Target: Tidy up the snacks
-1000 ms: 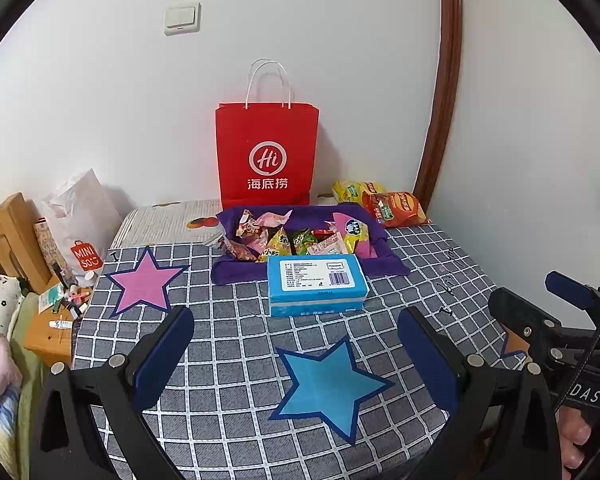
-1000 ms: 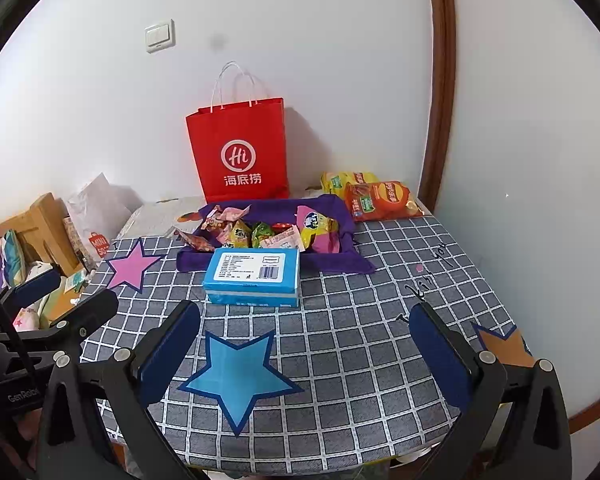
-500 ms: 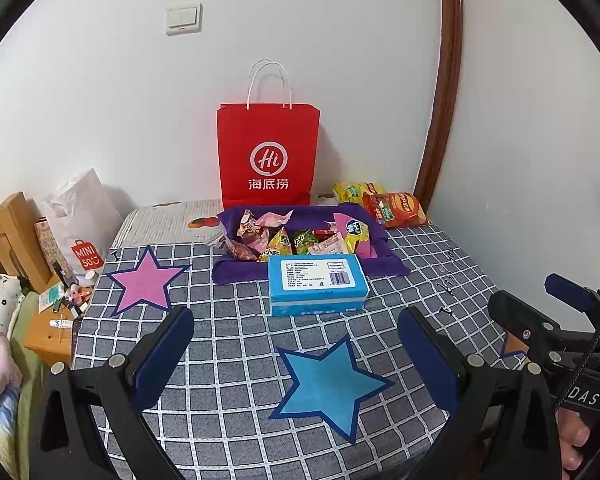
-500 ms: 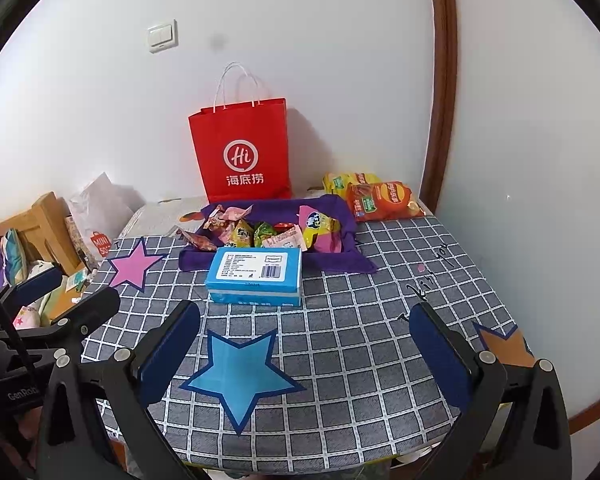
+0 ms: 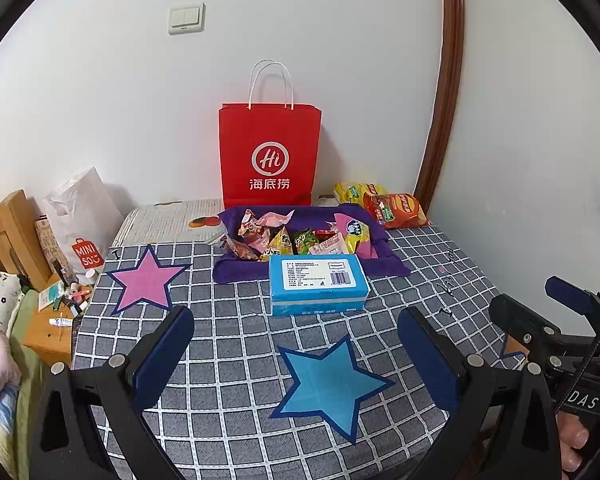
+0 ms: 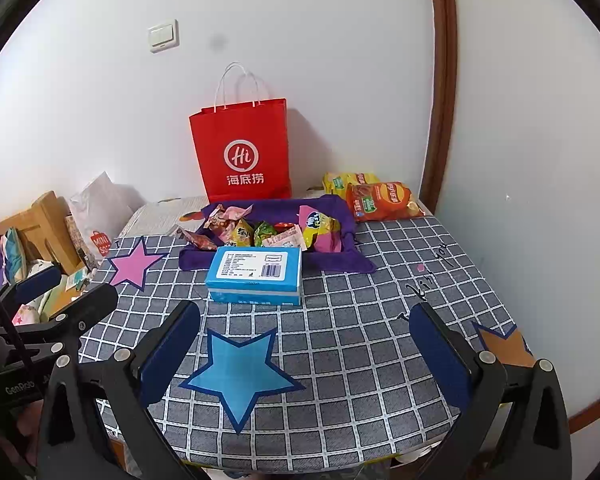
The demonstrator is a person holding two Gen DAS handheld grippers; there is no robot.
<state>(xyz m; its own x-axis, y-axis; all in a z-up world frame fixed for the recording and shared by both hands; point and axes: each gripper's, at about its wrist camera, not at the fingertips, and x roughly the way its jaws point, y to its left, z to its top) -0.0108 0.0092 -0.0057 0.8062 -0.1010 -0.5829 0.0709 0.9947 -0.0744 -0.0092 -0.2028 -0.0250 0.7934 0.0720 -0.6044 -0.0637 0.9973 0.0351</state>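
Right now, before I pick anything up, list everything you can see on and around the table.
table: one, grey checked cloth, fills the foreground
star patches: pink far left, blue near centre, orange right edge
blue box: one, blue with a white label, centre, in front of the tray
purple tray: one, behind the box, holds the snack packets
snack packets: several, mixed colours, in the tray; exact count unclear
chip bags: two, one yellow and one orange, far right corner
red paper bag: one, upright against the wall
white shopping bag: one, left of the table
light switch: one, white, on the wall
left gripper: black, blue fingers, open
right gripper: black, blue fingers, open
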